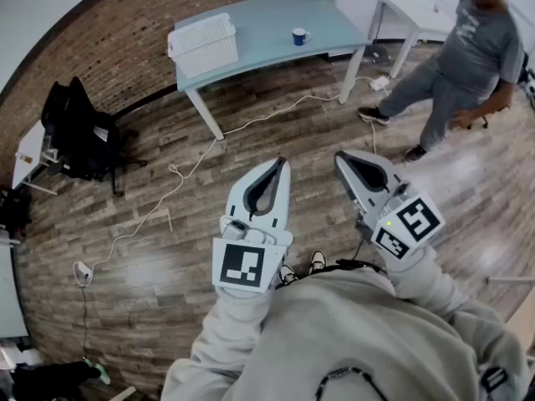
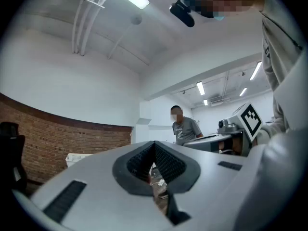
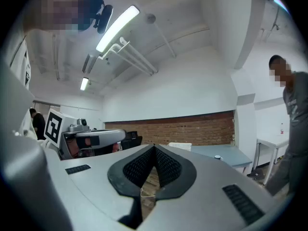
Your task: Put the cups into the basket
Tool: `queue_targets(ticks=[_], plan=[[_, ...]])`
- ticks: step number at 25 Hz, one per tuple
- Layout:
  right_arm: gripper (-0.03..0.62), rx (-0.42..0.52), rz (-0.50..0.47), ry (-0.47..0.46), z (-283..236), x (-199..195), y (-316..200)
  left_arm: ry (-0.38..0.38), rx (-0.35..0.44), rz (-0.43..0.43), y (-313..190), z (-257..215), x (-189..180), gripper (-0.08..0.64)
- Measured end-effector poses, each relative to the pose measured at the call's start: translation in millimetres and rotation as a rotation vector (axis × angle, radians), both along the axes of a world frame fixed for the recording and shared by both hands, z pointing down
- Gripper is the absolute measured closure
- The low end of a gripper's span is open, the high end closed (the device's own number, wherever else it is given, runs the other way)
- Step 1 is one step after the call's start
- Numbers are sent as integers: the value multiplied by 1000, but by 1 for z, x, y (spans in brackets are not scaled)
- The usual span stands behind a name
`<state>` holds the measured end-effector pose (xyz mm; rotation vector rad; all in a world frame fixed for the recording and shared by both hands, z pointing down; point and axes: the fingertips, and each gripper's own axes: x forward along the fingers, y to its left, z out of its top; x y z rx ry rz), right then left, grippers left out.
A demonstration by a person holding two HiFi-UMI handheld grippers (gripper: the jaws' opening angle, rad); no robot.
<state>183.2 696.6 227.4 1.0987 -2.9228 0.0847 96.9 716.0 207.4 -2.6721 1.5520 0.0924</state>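
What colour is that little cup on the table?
Blue, with a white inside; the head view shows the cup best.

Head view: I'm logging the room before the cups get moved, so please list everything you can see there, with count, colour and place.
table: one, pale blue top, white legs, far centre
basket: one, white, on the table's left end
cup: one, blue, on the table, right of the basket and apart from it
second table: one, white, far right
person: one, grey clothes, far right
chair: one, black, left, by the brick wall
cable: one, white, trailing over the wood floor
left gripper: one, white-grey, fingers together, empty
right gripper: one, white-grey, fingers together, empty
sweatshirt: grey, bottom
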Motion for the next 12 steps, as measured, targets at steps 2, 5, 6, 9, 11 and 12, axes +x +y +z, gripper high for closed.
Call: queue_targets(ticks=[2,5,6,9,11,12], plan=[[584,6,-1,-2,-2,-1,1,13,-3,6,0,0,1,563],[584,-1,0,-4,-2,0,1,42,-20,8,0,4,1,563],[584,-5,4,-7,-1,1,1,55,-30,6,-1,6,0,563],[584,-14,-2,-8,2,1,1,85,-49,15,-5,11,-1,563],[584,-16,-9,-3,2,-1,1,88,-47,40,-4,13,1,562],[584,-18,-9,-2,3,-1,1,89,-46,46,-3,13,2,563]])
